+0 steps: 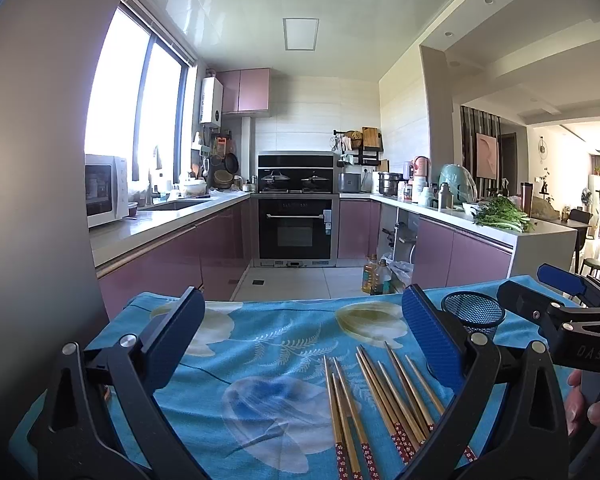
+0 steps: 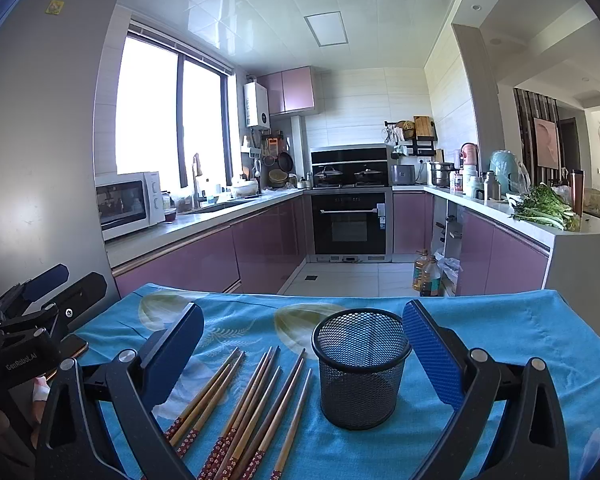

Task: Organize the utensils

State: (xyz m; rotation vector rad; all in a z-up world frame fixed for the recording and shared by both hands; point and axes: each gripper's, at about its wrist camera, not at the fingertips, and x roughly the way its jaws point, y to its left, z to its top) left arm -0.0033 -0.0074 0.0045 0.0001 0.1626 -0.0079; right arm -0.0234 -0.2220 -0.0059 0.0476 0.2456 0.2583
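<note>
Left gripper (image 1: 304, 340) spread wide, empty, above the blue floral cloth (image 1: 260, 360) on the surface. Right gripper (image 2: 304, 340) likewise released, empty. Chopsticks (image 2: 244, 408) lie loose on the cloth, just left of the upright black mesh cup (image 2: 360, 368).

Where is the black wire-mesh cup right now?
The black wire-mesh cup stands upright on the blue floral cloth, right of the wooden chopsticks, between the open right gripper's fingers.

- The left gripper (image 1: 304, 336) is showing black triangular arms, silver screws and blue ribbed pads (image 1: 432, 336).
- The right gripper (image 2: 304, 344) is looking identical, its neighbour at nine o'clock bearing white lettering.
</note>
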